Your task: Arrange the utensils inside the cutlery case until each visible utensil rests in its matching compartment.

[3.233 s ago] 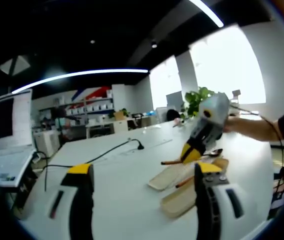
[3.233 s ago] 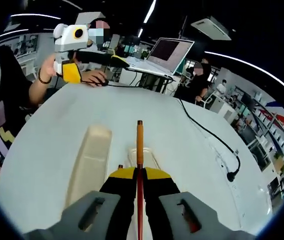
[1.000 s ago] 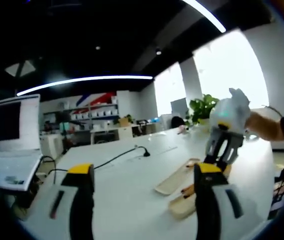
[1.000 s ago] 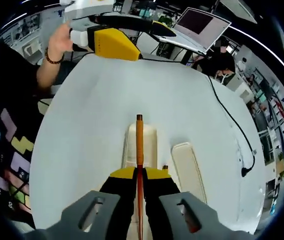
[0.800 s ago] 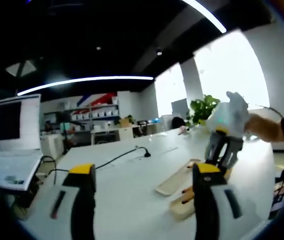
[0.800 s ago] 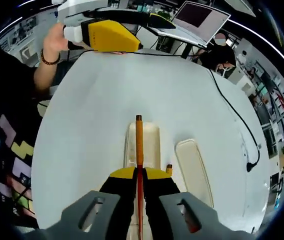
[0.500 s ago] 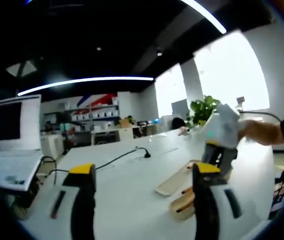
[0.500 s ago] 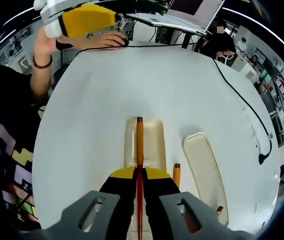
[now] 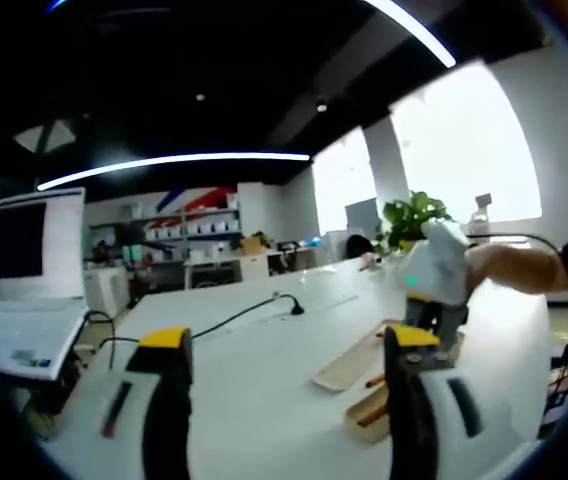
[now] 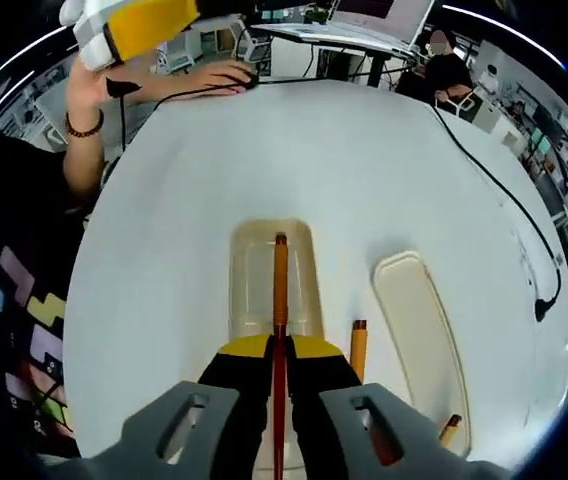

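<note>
In the right gripper view my right gripper (image 10: 277,352) is shut on a wooden-handled utensil (image 10: 280,285), which points forward over the long beige case compartment (image 10: 249,285). Beside it lies a second beige tray (image 10: 414,330). Another wooden handle (image 10: 358,350) rests between them, and a third (image 10: 449,430) shows at the lower right. My left gripper (image 9: 284,400) stands open above the white table with nothing between its fingers. From there the right gripper (image 9: 434,285) hangs over the beige trays (image 9: 349,365). The left gripper (image 10: 134,25) is at the top left of the right gripper view, held by a hand.
A black cable (image 10: 504,200) runs across the white table (image 10: 364,170), also crossing the table (image 9: 234,312) in the left gripper view. A laptop (image 9: 14,255) sits at the left; a laptop (image 10: 364,15) is at the far edge. A person's arm (image 10: 94,130) rests there. A plant (image 9: 409,215) stands behind.
The right gripper has sunk lower and closer to the case with the utensil; its handle now lies along the compartment. The left gripper has stayed open and nearly still.
</note>
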A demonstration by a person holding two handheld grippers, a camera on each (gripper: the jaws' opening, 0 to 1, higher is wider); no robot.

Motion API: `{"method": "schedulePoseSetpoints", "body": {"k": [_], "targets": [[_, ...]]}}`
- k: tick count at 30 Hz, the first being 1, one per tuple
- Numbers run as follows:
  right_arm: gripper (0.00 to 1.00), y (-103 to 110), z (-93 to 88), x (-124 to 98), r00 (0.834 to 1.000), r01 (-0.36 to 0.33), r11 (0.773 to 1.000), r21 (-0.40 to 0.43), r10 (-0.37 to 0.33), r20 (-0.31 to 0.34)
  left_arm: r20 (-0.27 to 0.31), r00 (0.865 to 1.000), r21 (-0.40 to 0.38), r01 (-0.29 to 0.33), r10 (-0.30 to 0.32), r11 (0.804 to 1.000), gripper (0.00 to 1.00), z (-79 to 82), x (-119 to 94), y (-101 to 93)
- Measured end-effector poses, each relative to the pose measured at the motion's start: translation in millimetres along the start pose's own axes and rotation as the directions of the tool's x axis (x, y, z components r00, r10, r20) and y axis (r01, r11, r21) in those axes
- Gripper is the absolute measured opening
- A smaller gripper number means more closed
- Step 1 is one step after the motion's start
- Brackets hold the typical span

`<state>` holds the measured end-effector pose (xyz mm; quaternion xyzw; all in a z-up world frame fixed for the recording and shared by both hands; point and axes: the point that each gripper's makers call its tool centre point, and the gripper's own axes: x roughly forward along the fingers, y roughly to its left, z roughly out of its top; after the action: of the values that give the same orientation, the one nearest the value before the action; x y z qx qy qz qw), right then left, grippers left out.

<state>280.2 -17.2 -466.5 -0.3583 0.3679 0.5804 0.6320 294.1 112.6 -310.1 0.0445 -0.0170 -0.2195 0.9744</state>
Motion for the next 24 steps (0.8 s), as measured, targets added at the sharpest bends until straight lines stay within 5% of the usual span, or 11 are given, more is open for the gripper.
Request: {"method": "schedulePoseSetpoints", "body": {"k": [14, 24], "targets": [[0.06, -3, 11.0, -21, 0.998, 0.035, 0.999, -0.023, -0.034, 0.052, 0.005, 1.0, 0.0, -0.001, 0.001, 1.0, 0.83, 1.9, -1, -0.6], [0.0, 1, 19.5, -5, 0.997, 0.034, 0.999, -0.019, -0.032, 0.075, 0.007, 1.0, -0.003, -0.002, 0.002, 1.0, 0.82, 2.2, -3, 1.0]]}}
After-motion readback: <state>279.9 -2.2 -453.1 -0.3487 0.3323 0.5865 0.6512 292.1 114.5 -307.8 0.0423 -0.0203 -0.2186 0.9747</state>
